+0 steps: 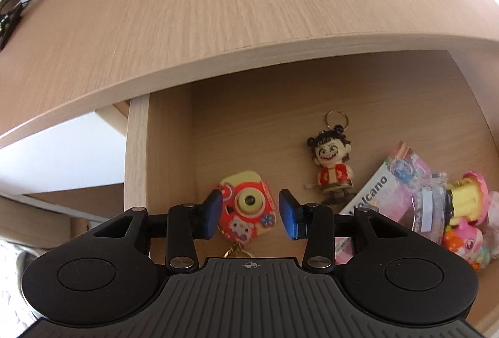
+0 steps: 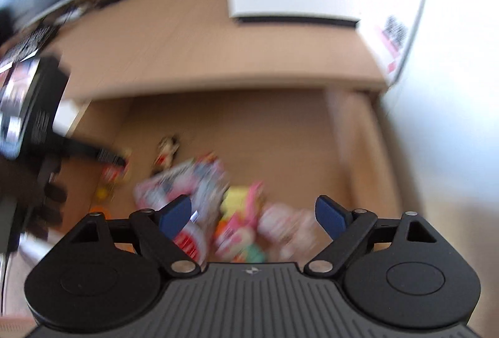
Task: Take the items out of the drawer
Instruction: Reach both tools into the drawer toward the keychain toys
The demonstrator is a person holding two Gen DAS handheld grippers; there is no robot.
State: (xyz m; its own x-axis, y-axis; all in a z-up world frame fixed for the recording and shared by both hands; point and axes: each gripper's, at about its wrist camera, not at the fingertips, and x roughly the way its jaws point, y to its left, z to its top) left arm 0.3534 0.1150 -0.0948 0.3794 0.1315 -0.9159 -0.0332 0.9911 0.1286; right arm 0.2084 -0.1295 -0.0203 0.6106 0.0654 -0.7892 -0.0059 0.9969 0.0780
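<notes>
Straddling the red toy camera keychain point(image 1: 246, 210) at lower centre of the frame, the left gripper point(image 1: 251, 214) stands open inside the drawer point(image 1: 168, 150) (pads apparently not touching it). Blurred, the right gripper point(image 2: 253, 214) gapes wide above a toy pile point(image 2: 237, 222).

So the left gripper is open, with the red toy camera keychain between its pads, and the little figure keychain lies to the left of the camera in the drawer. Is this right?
One detail is wrong. The left gripper is open around the red toy camera keychain, but the figure keychain lies to the camera's right, further back in the drawer. The left wrist view shows this.
</notes>
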